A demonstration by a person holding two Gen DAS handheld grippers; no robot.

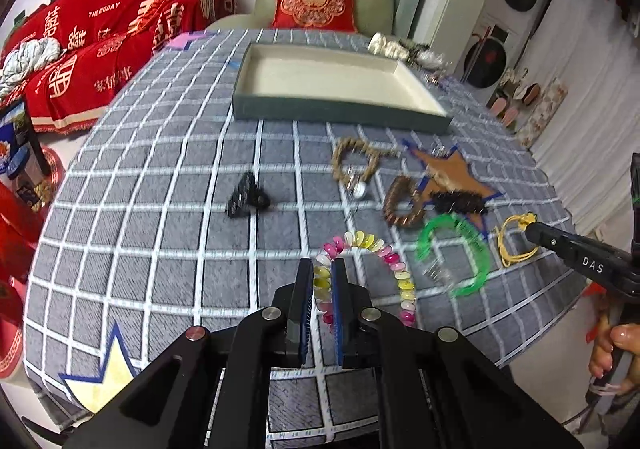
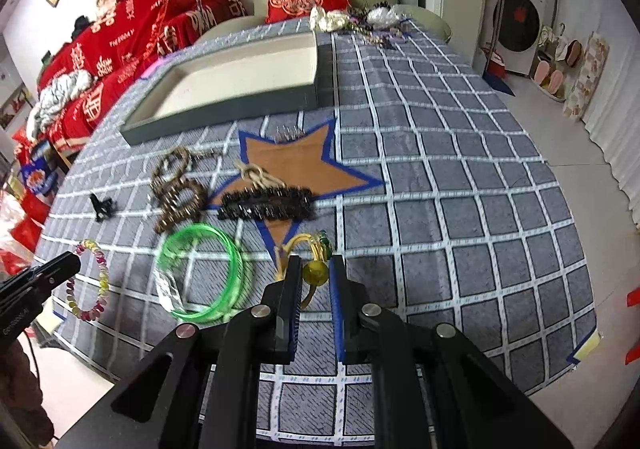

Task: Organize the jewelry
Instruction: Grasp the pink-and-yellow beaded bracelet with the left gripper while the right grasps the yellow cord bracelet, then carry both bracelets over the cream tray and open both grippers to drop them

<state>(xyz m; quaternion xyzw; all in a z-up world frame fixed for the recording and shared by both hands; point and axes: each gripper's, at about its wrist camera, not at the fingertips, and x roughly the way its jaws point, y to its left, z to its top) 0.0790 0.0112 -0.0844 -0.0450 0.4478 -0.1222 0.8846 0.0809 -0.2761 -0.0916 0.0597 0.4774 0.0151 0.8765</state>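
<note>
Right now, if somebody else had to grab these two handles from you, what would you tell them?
Left gripper: fingers either side of the pink-and-yellow bead bracelet; grip uncertain.
Right gripper: around the yellow cord bracelet; grip uncertain.
Tray: nothing in it yet.
On the cloth: green bangle, black hair clip, brown bead bracelets, small black clip.
Left: move everything into the tray.

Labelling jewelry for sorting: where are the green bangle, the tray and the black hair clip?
green bangle (image 2: 236, 269), right wrist view, right rim.
tray (image 1: 340, 111), left wrist view, near wall.
black hair clip (image 2: 266, 205), right wrist view, middle.
</note>
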